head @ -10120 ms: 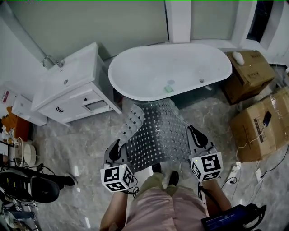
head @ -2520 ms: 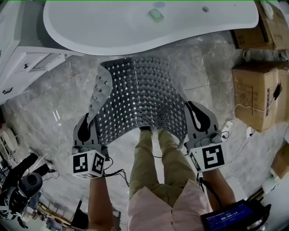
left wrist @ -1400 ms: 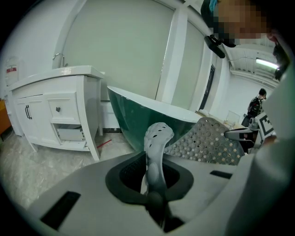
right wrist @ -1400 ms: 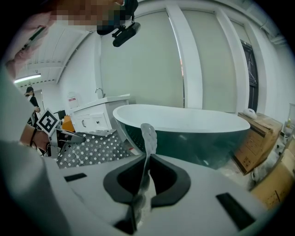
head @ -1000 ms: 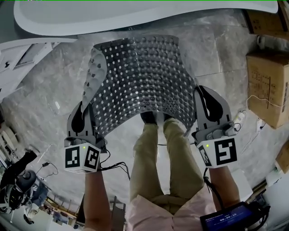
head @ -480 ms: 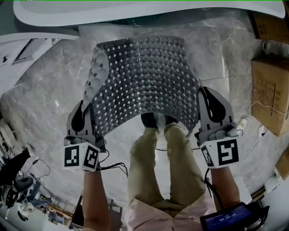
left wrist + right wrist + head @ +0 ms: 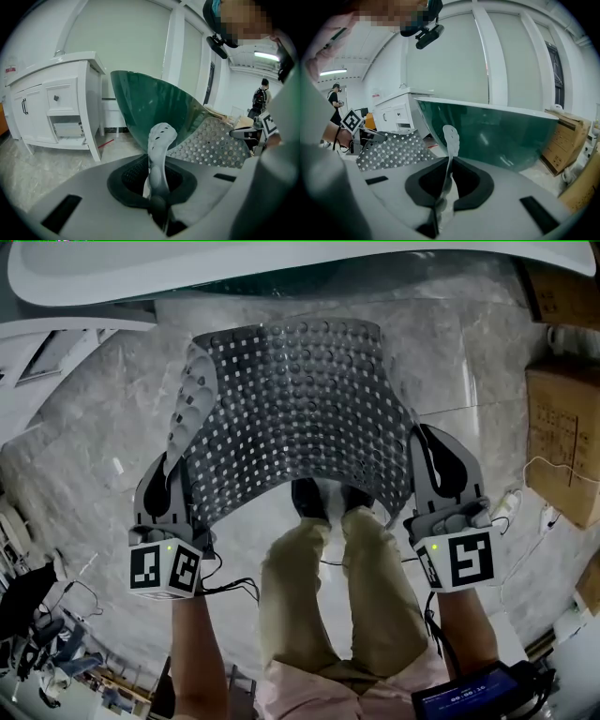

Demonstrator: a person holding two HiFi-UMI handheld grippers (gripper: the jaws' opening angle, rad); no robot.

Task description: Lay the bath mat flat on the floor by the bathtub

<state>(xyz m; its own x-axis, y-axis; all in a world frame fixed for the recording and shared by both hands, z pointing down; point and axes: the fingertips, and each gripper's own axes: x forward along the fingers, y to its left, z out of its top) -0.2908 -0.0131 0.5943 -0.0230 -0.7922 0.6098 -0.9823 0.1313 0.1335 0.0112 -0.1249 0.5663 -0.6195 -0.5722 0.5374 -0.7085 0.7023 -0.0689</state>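
The grey bath mat (image 7: 300,409), dotted with holes and suction cups, hangs stretched between my two grippers above the marble floor, just short of the bathtub (image 7: 281,268). Its left side (image 7: 187,399) curls over. My left gripper (image 7: 176,470) is shut on the mat's near left corner, and that pinched edge (image 7: 159,145) stands up between its jaws in the left gripper view. My right gripper (image 7: 424,448) is shut on the near right corner, with a thin strip of mat (image 7: 450,140) rising between its jaws. The tub's green side (image 7: 497,131) is close ahead.
A white vanity cabinet (image 7: 37,343) stands at the left, beside the tub. Cardboard boxes (image 7: 562,437) sit at the right, with a cable and power strip (image 7: 511,507) on the floor. The person's shoes (image 7: 323,498) are under the mat's near edge.
Both grippers keep hold of the mat and have barely shifted. The tub rim has slid slightly up in the head view, and the shoes show more below the mat.
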